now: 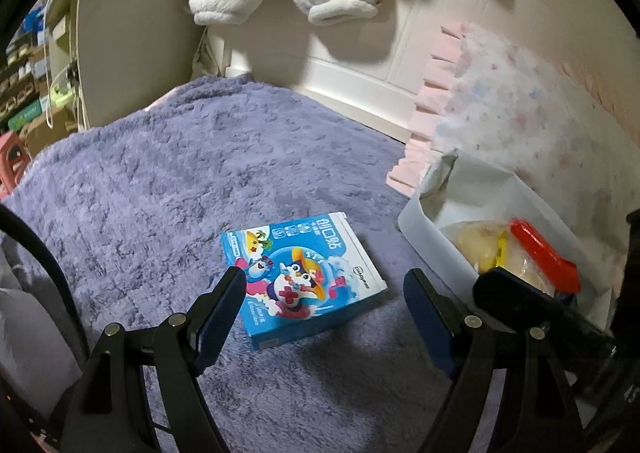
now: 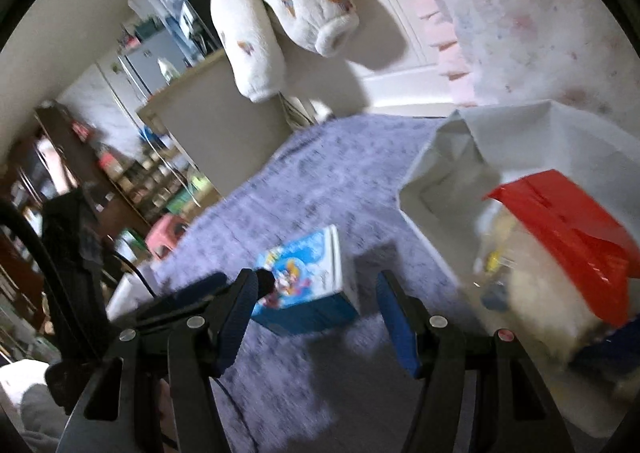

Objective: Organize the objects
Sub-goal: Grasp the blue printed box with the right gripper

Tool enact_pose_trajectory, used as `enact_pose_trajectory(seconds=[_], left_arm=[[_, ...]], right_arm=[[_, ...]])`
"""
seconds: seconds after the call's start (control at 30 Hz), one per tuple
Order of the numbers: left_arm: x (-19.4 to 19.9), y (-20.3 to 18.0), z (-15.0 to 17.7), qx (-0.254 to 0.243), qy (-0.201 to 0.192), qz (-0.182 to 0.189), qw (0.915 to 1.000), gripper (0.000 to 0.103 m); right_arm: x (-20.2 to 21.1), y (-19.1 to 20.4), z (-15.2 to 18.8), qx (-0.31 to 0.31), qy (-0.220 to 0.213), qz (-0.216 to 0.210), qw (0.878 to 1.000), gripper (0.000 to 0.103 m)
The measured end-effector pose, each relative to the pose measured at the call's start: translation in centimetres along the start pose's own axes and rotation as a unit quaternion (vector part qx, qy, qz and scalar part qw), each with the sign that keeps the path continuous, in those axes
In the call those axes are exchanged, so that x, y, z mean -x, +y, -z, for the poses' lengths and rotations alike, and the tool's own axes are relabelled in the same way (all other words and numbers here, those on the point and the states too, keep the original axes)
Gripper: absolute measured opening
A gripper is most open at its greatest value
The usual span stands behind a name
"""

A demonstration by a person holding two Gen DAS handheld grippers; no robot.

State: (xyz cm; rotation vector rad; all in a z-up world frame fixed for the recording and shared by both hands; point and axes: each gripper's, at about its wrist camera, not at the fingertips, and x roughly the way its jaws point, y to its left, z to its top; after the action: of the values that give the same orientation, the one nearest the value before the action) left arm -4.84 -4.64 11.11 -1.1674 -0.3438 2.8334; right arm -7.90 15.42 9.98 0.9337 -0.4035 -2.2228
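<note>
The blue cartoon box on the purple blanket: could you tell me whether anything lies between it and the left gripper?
Nothing visible does. The blue box lies flat on the purple blanket, just ahead of the open left gripper, with only bare blanket between. The white bin sits off to the right, clear of that path.

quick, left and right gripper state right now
left gripper: open, holding nothing, blue box lies between its fingers on the blanket
right gripper: open, holding nothing
</note>
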Motion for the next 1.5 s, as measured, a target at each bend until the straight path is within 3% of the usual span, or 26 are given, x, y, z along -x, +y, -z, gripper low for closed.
enact_pose_trajectory(seconds=[0.07,0.17,0.27,0.37,0.47,0.57,0.6,0.67,0.77,1.0,1.3,1.5], left_arm=[[-0.4,0.9,-0.1,0.009,0.0,-0.001,1.0,0.08],[-0.6,2.4,-0.2,0.031,-0.003,0.003,0.9995,0.08],[-1.2,4.8,-0.3,0.077,0.011,0.035,0.9963,0.08],[-2.4,6.7,0.2,0.115,0.023,0.035,0.9925,0.08],[-3.3,6.7,0.6,0.116,0.04,0.031,0.992,0.08],[-4.1,5.3,0.9,0.094,0.058,0.048,0.9927,0.08],[-4.3,4.4,1.1,0.074,0.064,0.041,0.9943,0.075],[-4.9,2.9,1.6,0.034,0.085,0.035,0.9952,0.08],[-4.5,0.8,2.0,-0.026,0.076,0.017,0.9966,0.081],[-3.5,-0.1,2.2,-0.041,0.066,0.063,0.9949,0.081],[-0.1,-1.6,1.3,-0.056,-0.002,0.122,0.9909,0.081],[1.4,-2.1,0.9,-0.059,-0.038,0.136,0.9882,0.081]], right_arm=[[-0.7,-0.4,-0.2,-0.02,-0.015,-0.016,1.0,0.06],[-2.7,-1.3,-0.8,-0.064,-0.004,-0.039,0.997,0.061],[-4.4,-2.2,-0.4,-0.092,0.007,-0.079,0.993,0.061],[-5.5,-3.5,0.0,-0.111,-0.005,-0.069,0.991,0.061],[-7.2,-4.8,0.2,-0.136,0.0,-0.06,0.989,0.061],[-8.7,-4.6,0.9,-0.122,0.014,-0.063,0.99,0.061],[-9.0,-4.5,1.2,-0.122,0.011,-0.063,0.99,0.055],[-9.4,-4.1,1.4,-0.124,0.023,-0.089,0.988,0.055],[-9.0,-3.2,1.4,-0.089,0.03,-0.039,0.995,0.053],[-6.7,-2.5,1.3,-0.061,0.024,-0.001,0.998,0.053],[-2.5,1.1,0.2,0.008,-0.041,0.032,0.999,0.053],[-1.0,2.4,-0.5,0.029,-0.06,0.035,0.997,0.053]])
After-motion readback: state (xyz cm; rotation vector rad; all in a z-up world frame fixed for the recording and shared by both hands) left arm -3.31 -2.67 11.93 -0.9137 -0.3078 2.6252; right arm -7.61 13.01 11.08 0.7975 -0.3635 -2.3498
